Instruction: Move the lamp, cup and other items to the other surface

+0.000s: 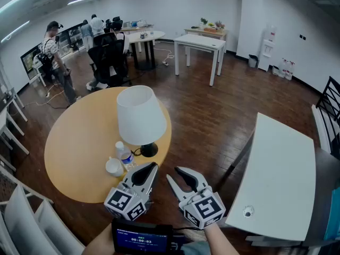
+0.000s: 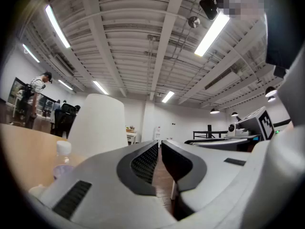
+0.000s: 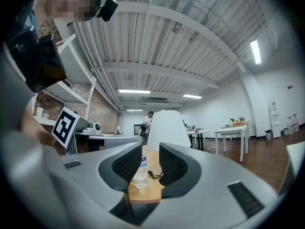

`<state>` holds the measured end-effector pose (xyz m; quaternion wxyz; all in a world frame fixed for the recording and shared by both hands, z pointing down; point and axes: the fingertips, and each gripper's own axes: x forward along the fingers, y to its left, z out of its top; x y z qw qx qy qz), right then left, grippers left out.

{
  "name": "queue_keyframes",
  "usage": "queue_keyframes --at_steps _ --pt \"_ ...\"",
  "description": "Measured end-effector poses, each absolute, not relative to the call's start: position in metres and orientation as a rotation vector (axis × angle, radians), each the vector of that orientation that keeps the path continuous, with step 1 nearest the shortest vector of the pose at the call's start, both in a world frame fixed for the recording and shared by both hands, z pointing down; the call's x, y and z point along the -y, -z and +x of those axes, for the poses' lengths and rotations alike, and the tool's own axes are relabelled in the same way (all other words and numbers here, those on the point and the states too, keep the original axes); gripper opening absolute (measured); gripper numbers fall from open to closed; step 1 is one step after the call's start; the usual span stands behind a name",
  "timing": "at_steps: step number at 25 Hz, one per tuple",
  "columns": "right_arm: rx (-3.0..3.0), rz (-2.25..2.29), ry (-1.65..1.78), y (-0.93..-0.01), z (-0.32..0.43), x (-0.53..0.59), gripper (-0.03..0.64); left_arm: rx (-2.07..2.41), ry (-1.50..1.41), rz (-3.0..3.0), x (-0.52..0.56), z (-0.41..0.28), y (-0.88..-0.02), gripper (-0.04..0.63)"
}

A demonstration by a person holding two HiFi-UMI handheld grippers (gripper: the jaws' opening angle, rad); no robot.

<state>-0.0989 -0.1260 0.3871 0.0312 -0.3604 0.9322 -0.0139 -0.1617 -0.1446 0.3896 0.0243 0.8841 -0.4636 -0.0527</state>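
A lamp [image 1: 139,116] with a white shade and a black base stands on the round wooden table [image 1: 74,147]. Beside its base are a small water bottle [image 1: 125,155] and a white cup [image 1: 113,167]. My left gripper [image 1: 152,167] hovers at the table's near edge, just below the lamp base, shut with nothing in it. In the left gripper view its jaws [image 2: 159,144] meet, with the lamp [image 2: 97,123] and the bottle [image 2: 62,151] to their left. My right gripper [image 1: 173,173] hangs off the table's edge, open and empty. Between its fingers [image 3: 150,147] I see the lamp [image 3: 166,130], bottle [image 3: 143,162] and cup [image 3: 140,179] farther off.
A white rectangular table [image 1: 281,174] stands to the right, with a small round object [image 1: 247,212] near its front corner. Dark wood floor separates the two tables. White chairs [image 1: 21,217] crowd the lower left. People [image 1: 53,57], office chairs and more tables fill the back.
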Motion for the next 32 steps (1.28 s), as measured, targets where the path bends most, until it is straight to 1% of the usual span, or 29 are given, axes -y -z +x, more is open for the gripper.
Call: queue_keyframes --at_steps 2,4,5,7,8,10,11,16,18,20,26,30,31,32 --pt "-2.894 -1.068 0.055 -0.394 -0.120 0.132 0.123 1.456 0.133 2.688 0.144 -0.180 -0.394 0.034" --pt "-2.914 -1.019 0.081 -0.402 -0.143 0.138 0.129 1.501 0.122 2.640 0.144 -0.204 -0.401 0.048" --pt "-2.927 -0.992 0.097 -0.407 -0.156 0.142 0.160 1.530 0.122 2.614 0.144 -0.217 -0.404 0.050" --pt "-2.965 -0.935 0.122 -0.417 -0.182 0.151 0.170 1.613 0.130 2.551 0.144 -0.247 -0.412 0.075" --pt "-2.990 -0.907 0.127 -0.424 -0.195 0.156 0.170 1.660 0.135 2.519 0.142 -0.261 -0.415 0.075" --pt "-3.038 -0.864 0.121 -0.437 -0.217 0.164 0.193 1.738 0.135 2.463 0.136 -0.282 -0.417 0.078" --pt "-3.054 -0.851 0.113 -0.443 -0.226 0.168 0.195 1.766 0.127 2.442 0.133 -0.289 -0.419 0.095" --pt "-3.055 -0.877 0.143 -0.466 -0.259 0.191 0.262 1.869 0.048 2.356 0.121 -0.317 -0.432 0.101" --pt "-3.064 -0.872 0.147 -0.476 -0.272 0.201 0.313 1.896 0.037 2.324 0.121 -0.327 -0.433 0.101" --pt "-3.085 -0.850 0.153 -0.486 -0.285 0.208 0.344 1.913 0.025 2.307 0.124 -0.335 -0.432 0.101" --pt "-3.084 -0.872 0.156 -0.498 -0.311 0.231 0.348 1.906 -0.014 2.312 0.141 -0.344 -0.439 0.101" --pt "-3.132 -0.824 0.115 -0.512 -0.323 0.233 0.348 1.884 -0.014 2.319 0.145 -0.339 -0.448 0.101" --pt "-3.141 -0.811 0.100 -0.512 -0.325 0.232 0.333 1.882 -0.018 2.317 0.145 -0.339 -0.449 0.101" --pt "-3.149 -0.801 0.083 -0.511 -0.327 0.232 0.299 1.882 -0.022 2.312 0.147 -0.339 -0.449 0.101"
